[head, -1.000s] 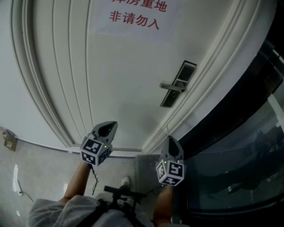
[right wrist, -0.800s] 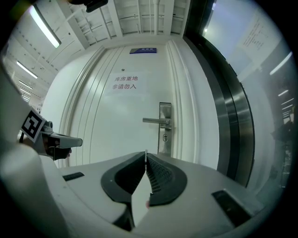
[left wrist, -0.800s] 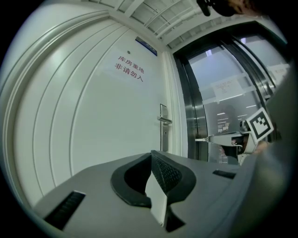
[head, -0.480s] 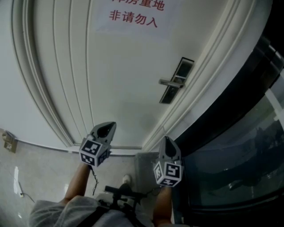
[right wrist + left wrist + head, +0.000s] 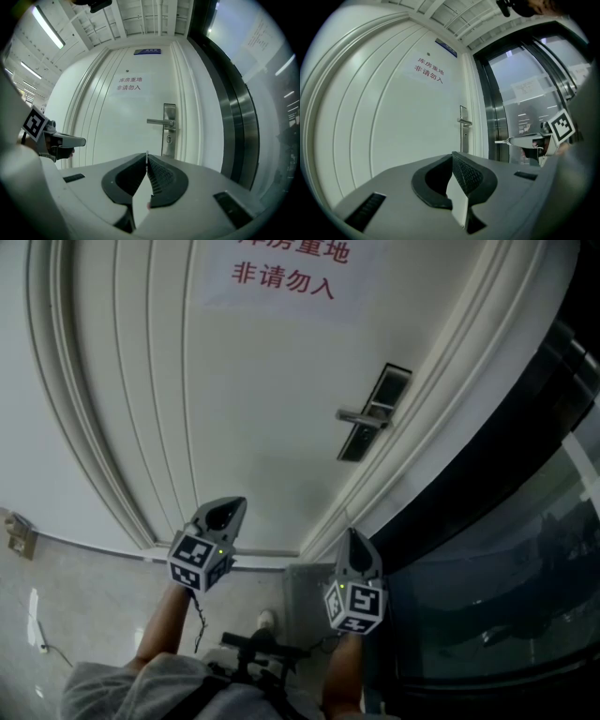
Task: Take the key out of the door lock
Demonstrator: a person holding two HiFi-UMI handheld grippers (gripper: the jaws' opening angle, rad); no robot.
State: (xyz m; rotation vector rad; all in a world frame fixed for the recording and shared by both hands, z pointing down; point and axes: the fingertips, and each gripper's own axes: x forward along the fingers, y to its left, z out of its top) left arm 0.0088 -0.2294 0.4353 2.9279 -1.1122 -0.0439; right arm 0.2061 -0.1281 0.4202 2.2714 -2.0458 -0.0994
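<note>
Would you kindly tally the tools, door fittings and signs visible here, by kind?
Tools: 2 (left tool, right tool)
Lever handle: 1
Lock plate: 1
Signs: 2 (red-lettered notice, blue plaque)
Total: 6

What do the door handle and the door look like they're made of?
Door handle: likely brushed metal, silver-grey with a dull sheen. Door: white painted, matte surface with moulded grooves; wood or metal beneath, I cannot tell.
</note>
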